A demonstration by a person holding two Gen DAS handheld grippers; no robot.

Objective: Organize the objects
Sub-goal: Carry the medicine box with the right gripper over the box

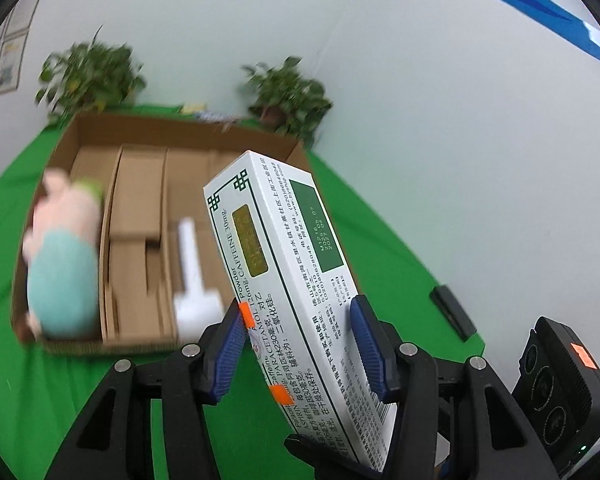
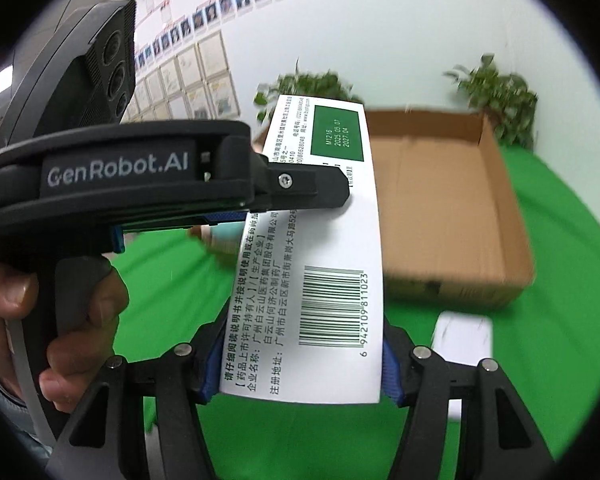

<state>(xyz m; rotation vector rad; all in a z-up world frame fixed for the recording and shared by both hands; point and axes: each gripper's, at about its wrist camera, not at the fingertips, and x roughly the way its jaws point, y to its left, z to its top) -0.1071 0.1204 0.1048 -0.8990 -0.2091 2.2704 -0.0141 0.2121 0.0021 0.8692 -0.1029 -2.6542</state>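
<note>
A white and green medicine box [image 1: 284, 264] hangs in the air above the green cloth, held at once by both grippers. My left gripper [image 1: 296, 308] is shut on its lower half, blue pads pressing on both long sides. My right gripper [image 2: 304, 332] is shut on the barcode end of the same medicine box [image 2: 328, 300]. In the right wrist view a finger [image 2: 320, 190] of the left gripper lies across the box, and a hand [image 2: 80, 320] holds that gripper's handle. Behind stands a cardboard tray [image 1: 180, 128] with dividers.
A pink and teal plush toy [image 1: 60, 256] lies in the tray's left compartment, a white tool [image 1: 192, 272] in another one. The tray [image 2: 500, 200] has a white flat item [image 2: 464, 336] in front of it. A black bar [image 1: 452, 312] lies on the cloth; two plants [image 1: 88, 76] stand behind.
</note>
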